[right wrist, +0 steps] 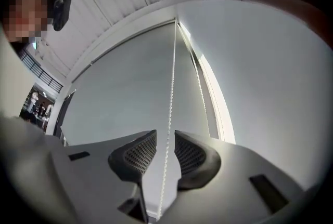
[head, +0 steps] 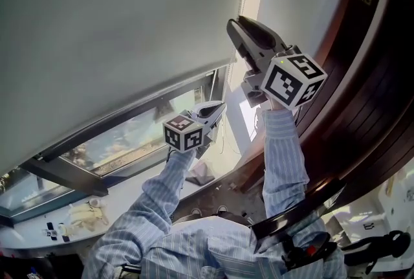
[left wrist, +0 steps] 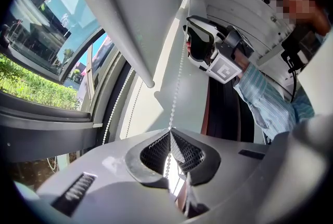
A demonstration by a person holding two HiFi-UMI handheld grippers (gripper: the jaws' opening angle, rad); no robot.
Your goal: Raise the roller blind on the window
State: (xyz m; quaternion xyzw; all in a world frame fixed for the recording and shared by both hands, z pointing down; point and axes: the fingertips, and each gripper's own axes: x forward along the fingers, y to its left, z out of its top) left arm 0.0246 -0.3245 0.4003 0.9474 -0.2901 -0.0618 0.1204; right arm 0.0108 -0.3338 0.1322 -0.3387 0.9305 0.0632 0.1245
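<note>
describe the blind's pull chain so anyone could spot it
Find the big grey roller blind covering the window and go to its right-hand edge. A thin white bead chain hangs there. Pick the strand clamped in the left gripper and running between the right gripper's open jaws, not the free strand beside it.

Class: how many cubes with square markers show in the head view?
2. One cube on the left tool, low by the window; another cube on the right tool, high beside the roller blind.
</note>
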